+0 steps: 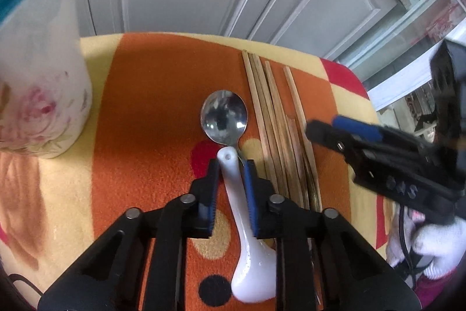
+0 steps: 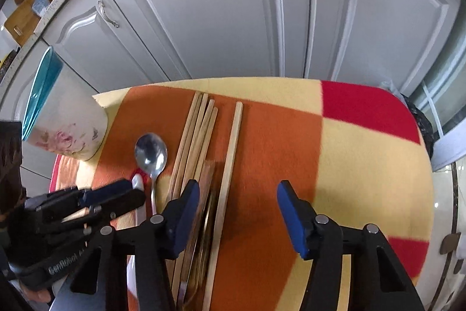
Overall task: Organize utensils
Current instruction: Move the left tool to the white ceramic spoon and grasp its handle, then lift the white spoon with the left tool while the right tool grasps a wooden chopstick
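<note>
Looking down my left gripper [image 1: 231, 165], I see its jaws clamped on the handle of a white ceramic spoon [image 1: 247, 238], whose bowl lies nearest the camera and whose handle tip pokes out just past the blue pads [image 1: 250, 194]. Whether the spoon is lifted or resting on the blanket [image 1: 139, 107] I cannot tell. Just beyond that tip lies a metal spoon [image 1: 224, 116], bowl up and pointing away from me, its handle running back beside the white one. To its right sits a bundle of wooden chopsticks [image 1: 273, 118], laid roughly parallel on the orange, yellow and red cloth covering the desk. A floral cup [image 1: 38, 95] with a teal rim stands at the far left, well apart from the utensils.

My right gripper [image 2: 238, 216] hangs with its jaws wide apart and nothing between them, over bare orange cloth just right of the chopsticks; its left finger [image 2: 186, 212] overlaps the bundle in the right wrist view. One chopstick [image 2: 230, 165] lies slightly apart from the rest. Grey cabinet doors [image 2: 221, 13] stand behind the desk.
</note>
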### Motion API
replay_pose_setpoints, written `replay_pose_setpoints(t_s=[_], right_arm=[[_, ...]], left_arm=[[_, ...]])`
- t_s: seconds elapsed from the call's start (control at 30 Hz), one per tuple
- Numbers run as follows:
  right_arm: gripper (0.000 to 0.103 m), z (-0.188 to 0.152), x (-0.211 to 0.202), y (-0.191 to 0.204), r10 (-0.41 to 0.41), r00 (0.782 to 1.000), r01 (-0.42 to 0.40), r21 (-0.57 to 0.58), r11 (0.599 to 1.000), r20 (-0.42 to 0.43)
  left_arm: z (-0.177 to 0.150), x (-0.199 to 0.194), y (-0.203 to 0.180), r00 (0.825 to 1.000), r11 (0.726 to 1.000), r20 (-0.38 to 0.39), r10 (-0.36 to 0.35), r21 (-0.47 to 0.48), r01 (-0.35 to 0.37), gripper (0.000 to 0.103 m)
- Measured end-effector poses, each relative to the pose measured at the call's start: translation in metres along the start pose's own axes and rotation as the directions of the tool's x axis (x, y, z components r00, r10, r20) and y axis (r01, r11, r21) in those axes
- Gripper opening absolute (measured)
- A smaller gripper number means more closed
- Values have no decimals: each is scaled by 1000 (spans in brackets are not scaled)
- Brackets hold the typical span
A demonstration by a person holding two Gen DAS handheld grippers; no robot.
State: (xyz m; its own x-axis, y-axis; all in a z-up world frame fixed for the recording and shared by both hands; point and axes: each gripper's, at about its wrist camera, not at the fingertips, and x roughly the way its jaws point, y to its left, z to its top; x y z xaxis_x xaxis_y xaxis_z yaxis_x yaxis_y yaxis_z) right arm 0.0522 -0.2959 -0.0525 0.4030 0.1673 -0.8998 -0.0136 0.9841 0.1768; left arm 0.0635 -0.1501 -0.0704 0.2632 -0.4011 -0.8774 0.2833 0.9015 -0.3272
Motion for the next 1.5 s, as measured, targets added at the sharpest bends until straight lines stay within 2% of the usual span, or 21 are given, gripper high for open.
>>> replay_pose_setpoints(t_s=[0.23, 0.37, 0.53, 0.57, 0.97, 1.03, 1.1, 1.17, 1.3, 1.37, 1.43, 1.5], right_arm=[[48, 23, 23, -2, -4, 1000, 4, -9, 1000, -27], [26, 32, 30, 0, -61, 998, 60, -47, 997, -19], [14, 37, 33, -2, -57, 998, 56, -82, 995, -13], [9, 37, 30, -5, -41, 999, 40, -69, 997, -19], [4, 6, -23, -9, 60, 998, -59, -42, 997, 33], [4, 8, -26, -10, 41, 998, -39, -23, 999, 56], [5, 11, -20, -17, 14, 998, -16, 24, 1000, 59], [5, 18, -6, -20, 7, 1000, -7, 55, 998, 7], [7, 33, 15, -15, -13, 999, 14, 23, 1000, -30], [12, 41, 30, -15, -32, 998, 33, 25, 999, -56], [12, 45, 33, -16, -47, 998, 48, 26, 999, -33], [12, 49, 35, -13, -58, 997, 58, 0, 998, -43]], left_arm=[[0, -1, 8, 1000, 999, 8, -26, -20, 26, 11], [-3, -12, 14, 1000, 1000, 23, -14, -15, 14, 11], [-9, -30, 21, 999, 999, 44, -15, -29, 16, 11], [-10, -36, 22, 998, 1000, 55, -14, -27, 16, 11], [-25, -82, 23, 990, 1000, 138, 1, -13, 1, 11], [-26, -85, 23, 989, 1000, 147, 11, -11, -10, 11], [-27, -89, 24, 989, 1000, 151, 10, -21, -7, 11], [-29, -92, 25, 988, 1000, 156, 7, -25, -3, 11], [-30, -97, 28, 988, 999, 156, 3, -37, 3, 11], [-30, -97, 29, 988, 999, 153, 5, -43, 2, 11], [-29, -97, 31, 989, 999, 150, 5, -49, 2, 11], [-29, -96, 32, 989, 999, 148, 7, -53, 1, 11]])
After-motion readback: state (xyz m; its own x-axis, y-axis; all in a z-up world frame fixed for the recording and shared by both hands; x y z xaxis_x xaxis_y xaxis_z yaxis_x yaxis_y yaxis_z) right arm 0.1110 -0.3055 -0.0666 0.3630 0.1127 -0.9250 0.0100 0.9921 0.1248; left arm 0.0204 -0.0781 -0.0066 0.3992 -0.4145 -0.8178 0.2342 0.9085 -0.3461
